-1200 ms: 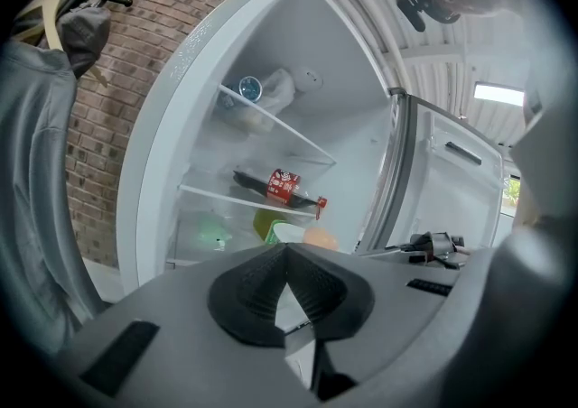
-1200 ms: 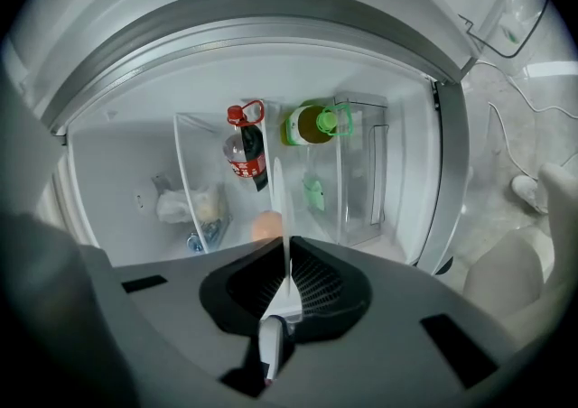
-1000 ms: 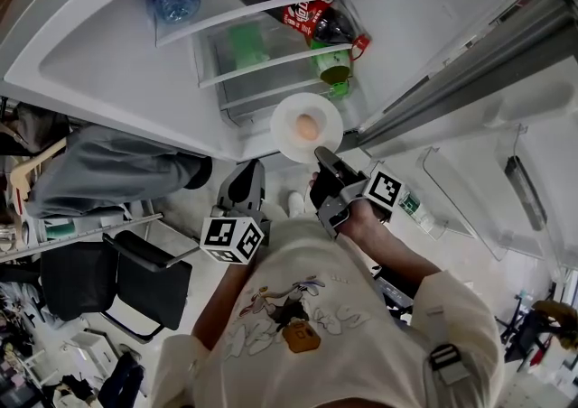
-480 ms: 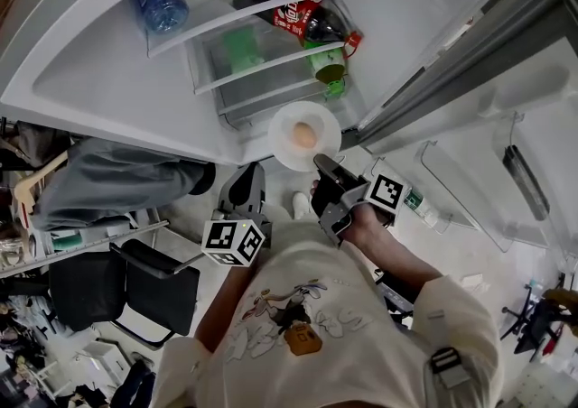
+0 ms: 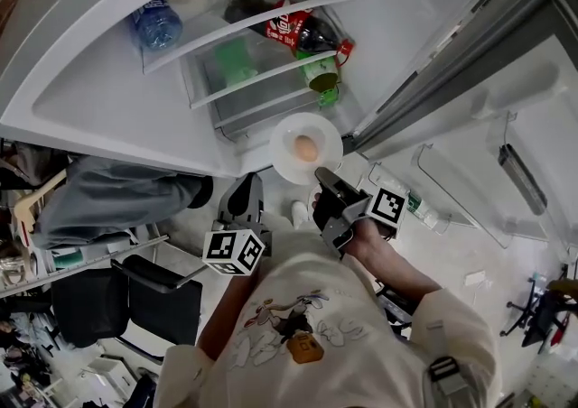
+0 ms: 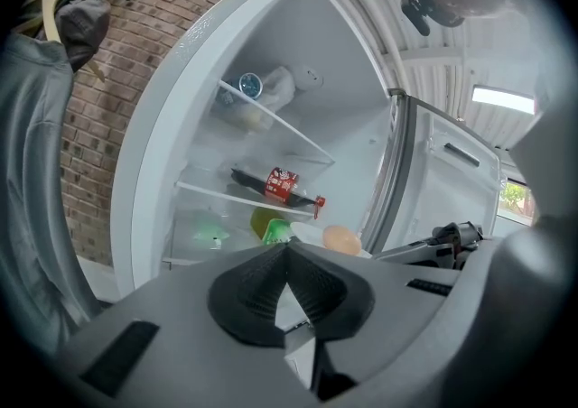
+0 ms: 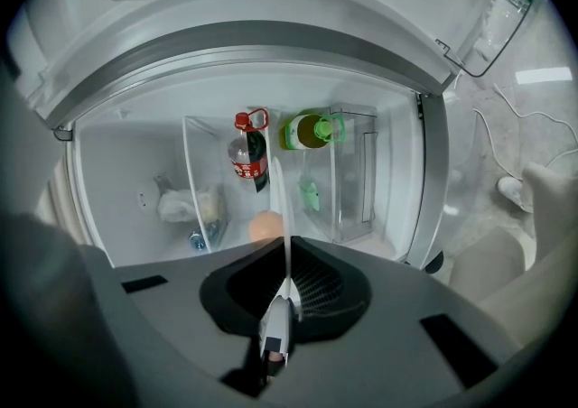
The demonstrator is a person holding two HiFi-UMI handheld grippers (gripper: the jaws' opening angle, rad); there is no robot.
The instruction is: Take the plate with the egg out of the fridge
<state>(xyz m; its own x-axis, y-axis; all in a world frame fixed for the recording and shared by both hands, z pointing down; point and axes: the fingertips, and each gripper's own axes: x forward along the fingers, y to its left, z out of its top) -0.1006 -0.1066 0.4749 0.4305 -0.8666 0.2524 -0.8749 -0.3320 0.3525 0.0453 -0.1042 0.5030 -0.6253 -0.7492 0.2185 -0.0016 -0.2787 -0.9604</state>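
Showing only a thin white edge in the right gripper view, the plate (image 7: 284,208) partly hides the tan egg (image 7: 262,227). It is round and white and sits at the open fridge's (image 5: 108,99) front edge. The right gripper (image 5: 322,177) clamps its rim at 5 o'clock. The left gripper (image 5: 246,185), at 8 o'clock, is closed and empty.

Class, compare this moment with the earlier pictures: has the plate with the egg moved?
Yes, slightly. The plate now lies farther from the green bottle than before, drawn outward and lower in the head view.
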